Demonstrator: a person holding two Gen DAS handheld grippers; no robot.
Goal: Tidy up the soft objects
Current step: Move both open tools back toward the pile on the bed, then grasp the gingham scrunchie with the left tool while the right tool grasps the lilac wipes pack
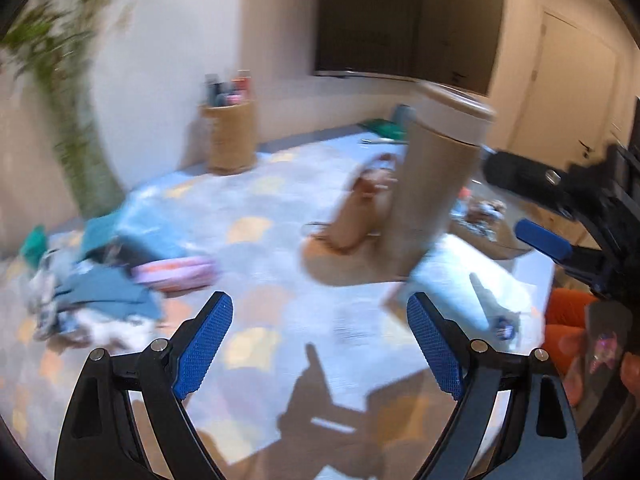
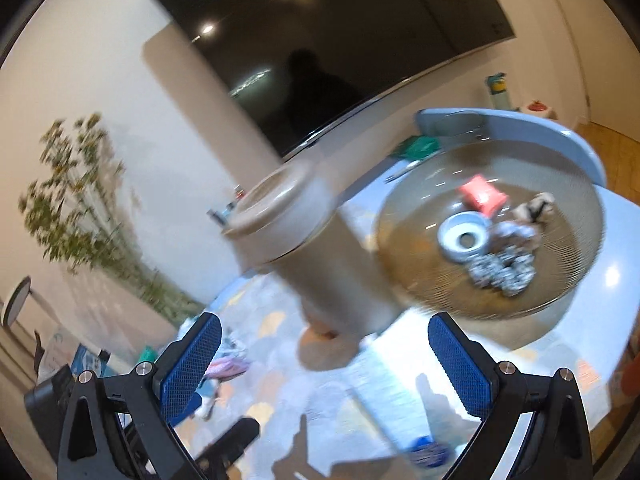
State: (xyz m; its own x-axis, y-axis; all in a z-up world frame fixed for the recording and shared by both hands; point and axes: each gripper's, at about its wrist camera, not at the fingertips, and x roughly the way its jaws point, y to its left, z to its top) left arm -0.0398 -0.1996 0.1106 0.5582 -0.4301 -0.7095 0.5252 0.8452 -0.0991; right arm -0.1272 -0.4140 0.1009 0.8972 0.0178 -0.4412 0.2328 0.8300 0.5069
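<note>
A: Blue pads on the left claw (image 1: 320, 344) are standing wide apart with nothing between them. Where are the soft things lying?

B: The clothes (image 1: 92, 288) are sitting in a heap on the rug (image 1: 280, 200), ahead of that claw and off to its left. A pink pouch (image 1: 176, 274) is lying just beside the heap, its long axis running left to right.

A: And the right claw (image 2: 324, 364)?

B: It is also gaping, gripping nothing. It is pointing over the low table (image 2: 612, 240) toward the bowl (image 2: 420, 216).

A: What is the bowl holding?

B: A red packet (image 2: 482, 196), a grey ring (image 2: 464, 240) and some speckled fuzzy pieces (image 2: 502, 274). Blur is hiding what exactly they are.

A: Other containers?

B: A tall beige bin (image 1: 432, 200) is standing lidded between rug and table, so its contents are hidden. A wicker basket (image 1: 230, 136) by the wall is holding bottles.

A: Which hand is nearer the heap?

B: The left, I'm judging; it is needing to swing leftward and down.
</note>
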